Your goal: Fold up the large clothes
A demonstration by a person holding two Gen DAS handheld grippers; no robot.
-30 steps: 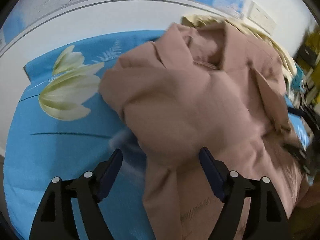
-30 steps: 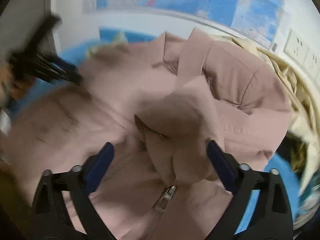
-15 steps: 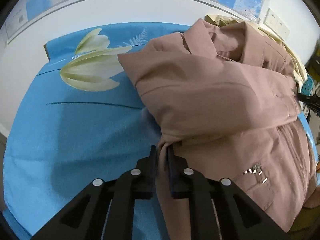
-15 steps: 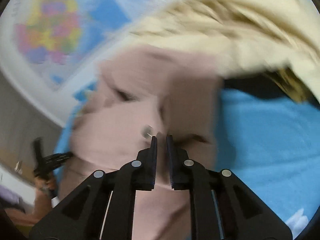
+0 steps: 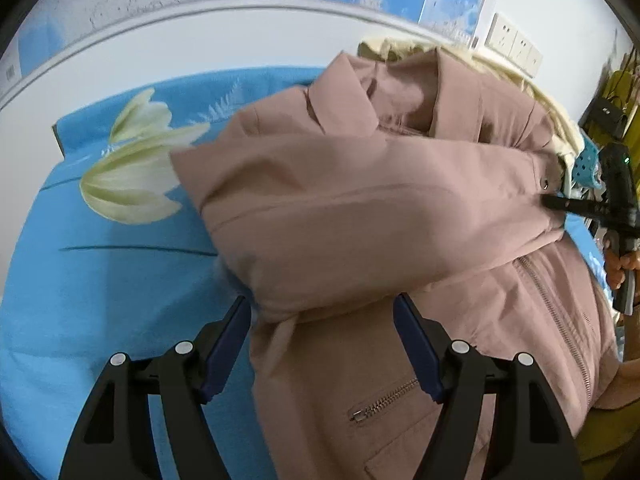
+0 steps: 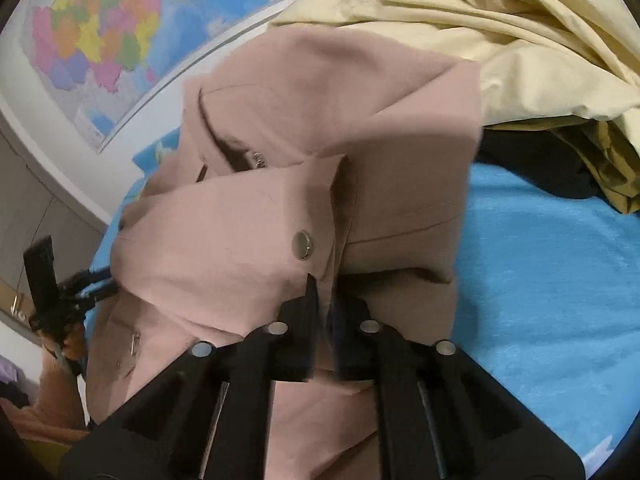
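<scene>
A dusty-pink zip jacket (image 5: 360,208) lies on a blue bedsheet (image 5: 100,288), one sleeve folded across its chest. My left gripper (image 5: 322,316) is open, its blue-padded fingers astride the folded sleeve's lower edge, holding nothing. In the right wrist view the same jacket (image 6: 280,200) fills the middle. My right gripper (image 6: 323,292) is shut on the sleeve cuff just below its metal snap button (image 6: 303,245). The right gripper also shows at the left wrist view's right edge (image 5: 560,203), at the cuff.
A pale yellow garment (image 6: 520,40) is heaped behind the jacket over a dark one (image 6: 532,160). A wall map (image 6: 100,32) hangs behind the bed. The sheet has a white flower print (image 5: 132,176). Wall sockets (image 5: 516,46) are at the back right.
My left gripper was shut on the jacket's edge half a second ago and has now opened and let go. My right gripper stays shut on the cuff, and its view has steadied.
</scene>
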